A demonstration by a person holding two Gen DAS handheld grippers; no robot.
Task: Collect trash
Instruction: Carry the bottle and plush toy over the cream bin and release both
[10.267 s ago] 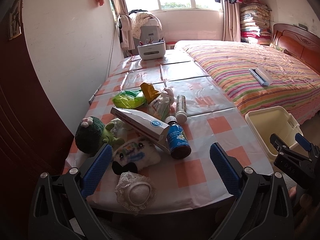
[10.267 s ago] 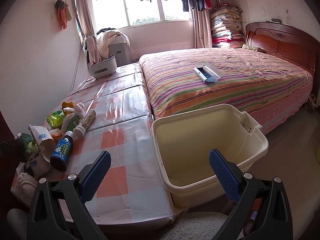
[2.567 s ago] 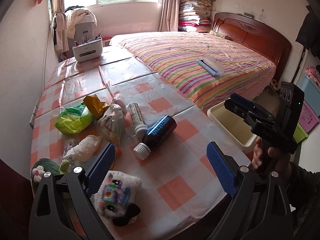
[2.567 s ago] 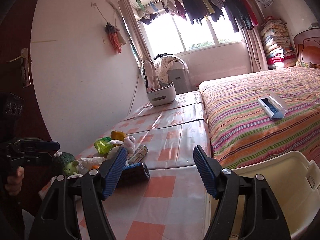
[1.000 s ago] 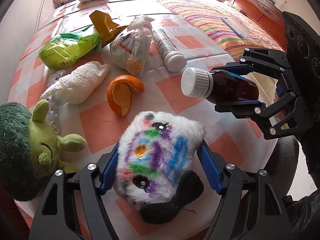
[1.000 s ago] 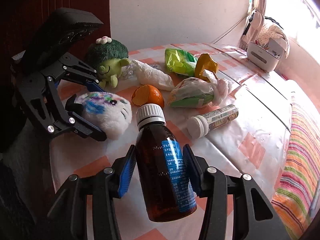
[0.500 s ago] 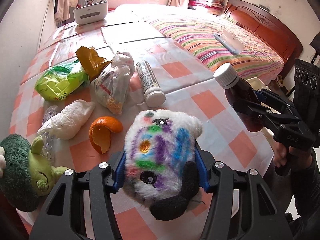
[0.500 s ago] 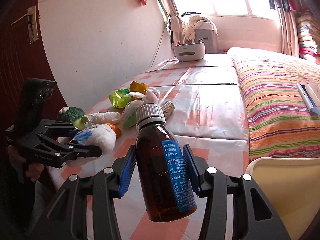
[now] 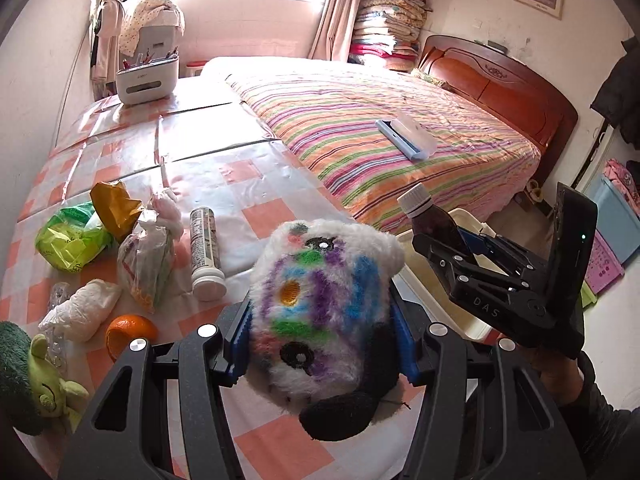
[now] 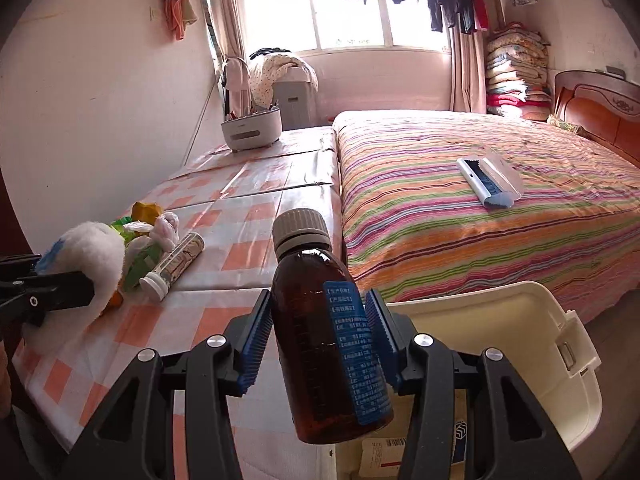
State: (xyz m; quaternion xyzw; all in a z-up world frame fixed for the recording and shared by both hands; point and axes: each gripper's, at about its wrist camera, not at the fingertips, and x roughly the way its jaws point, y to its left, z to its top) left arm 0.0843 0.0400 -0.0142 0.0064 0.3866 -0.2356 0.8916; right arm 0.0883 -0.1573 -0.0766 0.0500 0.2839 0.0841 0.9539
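Observation:
My left gripper [image 9: 320,340] is shut on a white plush toy [image 9: 320,280] with coloured patches, held above the checked table [image 9: 256,216]. My right gripper [image 10: 318,334] is shut on a brown bottle [image 10: 312,280] with a grey cap and blue label, upright over the near edge of a cream bin [image 10: 520,320]. The left wrist view shows that bottle [image 9: 430,220] and right gripper [image 9: 460,248] at the right, above the bin [image 9: 472,328]. Left on the table lie a green bag [image 9: 68,236], yellow wrapper [image 9: 114,206], clear bag [image 9: 148,252], white tube [image 9: 204,248], crumpled white wad [image 9: 84,308] and orange peel [image 9: 128,330].
A green plush [image 9: 28,376] sits at the table's near left corner. A white caddy [image 9: 148,76] stands at the far end. The striped bed [image 9: 380,140] runs along the table's right side with a flat case [image 9: 404,138] on it. A labelled box [image 10: 380,456] lies in the bin.
The left gripper closed on the plush toy and lifted it off the table. The right gripper swung the bottle right, from above the table to over the bin.

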